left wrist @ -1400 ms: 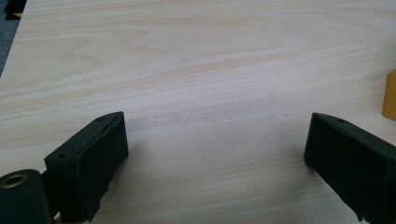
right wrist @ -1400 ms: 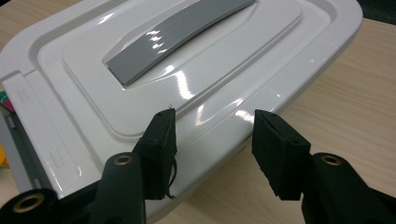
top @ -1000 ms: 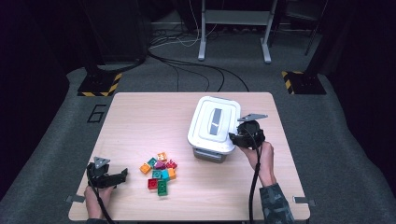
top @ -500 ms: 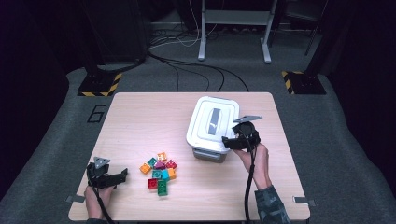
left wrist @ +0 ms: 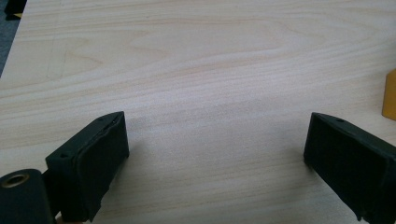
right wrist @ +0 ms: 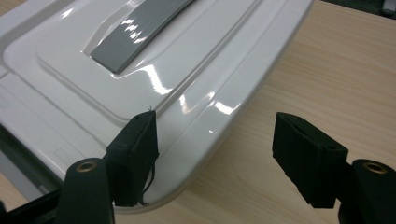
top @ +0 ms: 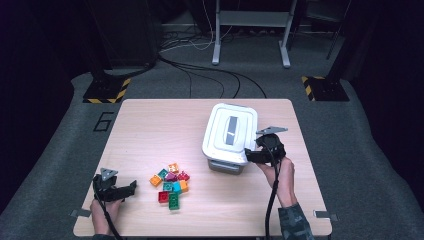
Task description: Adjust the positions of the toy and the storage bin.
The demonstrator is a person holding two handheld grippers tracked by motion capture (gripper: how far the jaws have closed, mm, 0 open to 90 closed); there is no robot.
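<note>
- Lid (top: 231,131) on the white box (top: 223,165), right half of table (top: 150,125); sits a bit askew – in right gripper view its corner overhangs the box wall, so prob. loosened, not seated.
- R gripper (top: 248,155) at lid's near-right corner. Jaws have just been opening; now apart, one pad (right wrist: 135,156) over the lid rim, the other off to the side above bare wood. Rim between them, not pinched.
- L gripper (top: 131,187) rests near-left on table, jaws wide apart, nothing in them.
- Bricks (top: 170,184) in a loose heap just right of L gripper, well apart from box; none picked up.
- Judgement: early stage. Lid not yet lifted off; box interior hidden.
- Left, as I read it: regrip rim, take lid off, set aside, then bricks into box.
</note>
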